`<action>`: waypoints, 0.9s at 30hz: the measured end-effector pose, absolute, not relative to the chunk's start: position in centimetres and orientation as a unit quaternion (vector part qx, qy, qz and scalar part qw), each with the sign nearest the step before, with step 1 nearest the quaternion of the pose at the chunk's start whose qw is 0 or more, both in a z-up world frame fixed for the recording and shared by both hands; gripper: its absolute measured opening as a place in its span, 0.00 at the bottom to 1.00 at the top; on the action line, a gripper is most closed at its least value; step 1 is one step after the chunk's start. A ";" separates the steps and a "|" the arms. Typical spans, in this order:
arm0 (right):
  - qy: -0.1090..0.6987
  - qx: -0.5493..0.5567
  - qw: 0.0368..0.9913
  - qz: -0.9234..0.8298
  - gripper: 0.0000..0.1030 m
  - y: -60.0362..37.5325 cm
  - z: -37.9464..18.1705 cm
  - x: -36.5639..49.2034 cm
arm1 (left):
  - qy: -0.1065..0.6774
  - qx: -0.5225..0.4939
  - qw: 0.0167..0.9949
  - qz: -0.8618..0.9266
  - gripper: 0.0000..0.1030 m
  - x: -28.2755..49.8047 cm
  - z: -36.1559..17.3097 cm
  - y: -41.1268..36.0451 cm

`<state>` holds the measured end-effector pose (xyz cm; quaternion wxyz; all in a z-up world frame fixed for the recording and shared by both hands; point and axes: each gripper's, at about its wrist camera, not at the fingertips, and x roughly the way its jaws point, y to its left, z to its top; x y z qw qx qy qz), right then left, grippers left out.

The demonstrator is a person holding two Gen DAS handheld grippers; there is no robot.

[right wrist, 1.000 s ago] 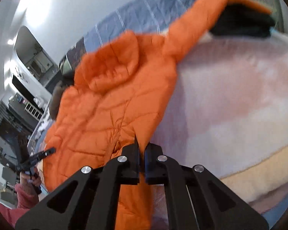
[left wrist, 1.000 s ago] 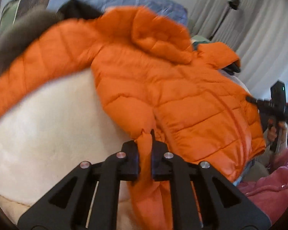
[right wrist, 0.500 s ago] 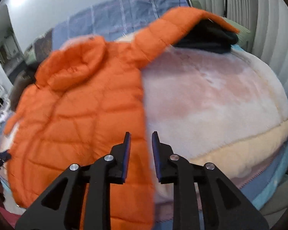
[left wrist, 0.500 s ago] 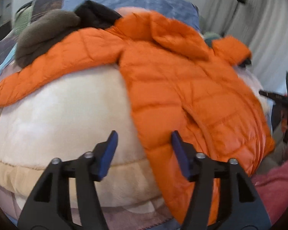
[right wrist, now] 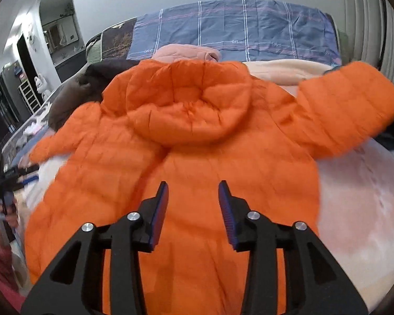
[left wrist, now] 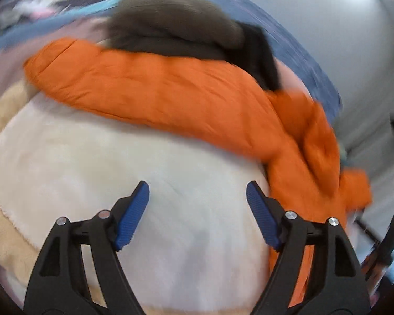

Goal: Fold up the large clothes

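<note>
Both grippers have let go of the orange quilted hooded puffer jacket (right wrist: 197,157) since the earlier frames, where each clamped its near hem. Now the left gripper (left wrist: 197,204) has its fingers wide apart over bare cream fleece blanket (left wrist: 118,157), having just been opening, with nothing between them; it faces the jacket's outstretched left sleeve (left wrist: 149,89). Fingers of the right gripper (right wrist: 193,199) also stand apart, just opened, hovering over the jacket's back panel. That jacket lies spread flat on the bed, hood far, sleeves out. Spreading looks finished; folding a sleeve inward likely comes next.
</note>
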<state>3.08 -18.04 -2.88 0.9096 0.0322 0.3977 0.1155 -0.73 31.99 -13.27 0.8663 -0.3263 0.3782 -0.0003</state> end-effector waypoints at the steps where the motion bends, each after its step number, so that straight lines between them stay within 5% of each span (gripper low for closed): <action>1: 0.403 0.040 0.908 0.109 0.45 -17.6 -2.9 4.6 | 0.371 -0.352 0.859 0.013 0.75 -0.5 -13.7 33.3; 6: 0.410 0.026 0.909 0.066 0.66 -14.6 -3.4 12.7 | 0.350 -0.389 0.849 0.075 0.75 0.7 -14.5 37.4; 15: 0.446 -0.028 0.893 0.056 0.85 -9.7 -10.7 19.2 | 0.349 -0.432 0.823 0.119 0.74 3.2 -16.9 42.0; 16: 0.443 -0.034 0.894 0.056 0.85 -9.6 -10.6 19.0 | 0.347 -0.432 0.824 0.120 0.70 3.5 -17.1 42.5; 18: 0.442 -0.025 0.895 0.060 0.85 -9.9 -9.9 18.7 | 0.342 -0.413 0.833 0.132 0.46 4.0 -16.6 42.6; 20: 0.423 0.004 0.903 0.068 0.85 -10.9 -8.3 17.4 | 0.337 -0.399 0.842 0.132 0.10 4.1 -16.2 43.0; 27: 0.410 0.042 0.906 0.097 0.85 -14.2 -8.6 15.2 | 0.269 -0.369 0.877 0.147 0.04 2.5 -11.0 42.2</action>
